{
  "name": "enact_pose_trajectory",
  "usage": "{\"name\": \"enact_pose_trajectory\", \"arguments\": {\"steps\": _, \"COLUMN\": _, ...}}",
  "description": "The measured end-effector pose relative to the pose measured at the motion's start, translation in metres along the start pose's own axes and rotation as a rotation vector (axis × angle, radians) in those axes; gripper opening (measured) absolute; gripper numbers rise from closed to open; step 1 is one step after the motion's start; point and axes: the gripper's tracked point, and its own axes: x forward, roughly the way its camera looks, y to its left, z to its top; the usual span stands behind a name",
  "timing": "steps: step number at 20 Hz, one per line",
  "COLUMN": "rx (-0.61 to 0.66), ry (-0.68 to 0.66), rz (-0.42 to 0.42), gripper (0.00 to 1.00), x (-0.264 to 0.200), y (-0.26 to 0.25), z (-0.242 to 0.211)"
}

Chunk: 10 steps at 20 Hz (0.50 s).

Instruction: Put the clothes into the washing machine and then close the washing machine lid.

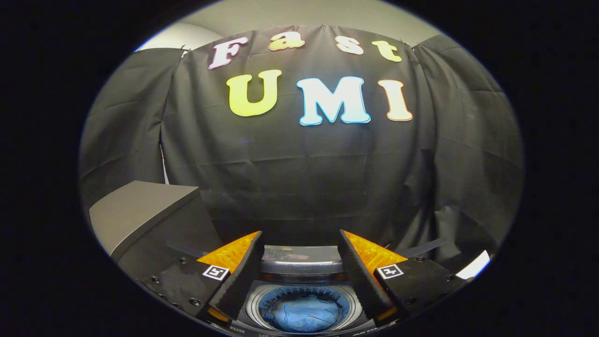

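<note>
The claw is hanging released, its two fingers spread wide with nothing pinched between them. Looking down through that gap, at six o'clock from the fingertips, the washer is sitting with its tub mouth facing up. The cloth is lying inside the tub, a crumpled blue heap resting low in the drum, soft and folded over itself, with no edge seen trailing over the rim.

By that reading, the loading step is looking finished and the lid step is coming up. The grey slab rising at about ten o'clock from the claw may be the raised lid, though I cannot tell for certain. A shiny band, probably the washer's back panel, is lying just beyond the fingertips at twelve o'clock.

The next move is calling for the claw to travel toward that slab, catch its free edge or push against its face, and swing it down over the tub. The fingers are needing only a light hold, since a hinged lid is likely to drop under its own weight once past upright. The booth wall is hanging well beyond everything.
</note>
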Motion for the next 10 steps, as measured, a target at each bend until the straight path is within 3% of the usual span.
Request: {"name": "enact_pose_trajectory", "arguments": {"steps": 10, "rx": 0.001, "ry": 0.044, "rz": -0.006, "gripper": 0.99, "x": -0.024, "y": -0.003, "z": -0.046}}
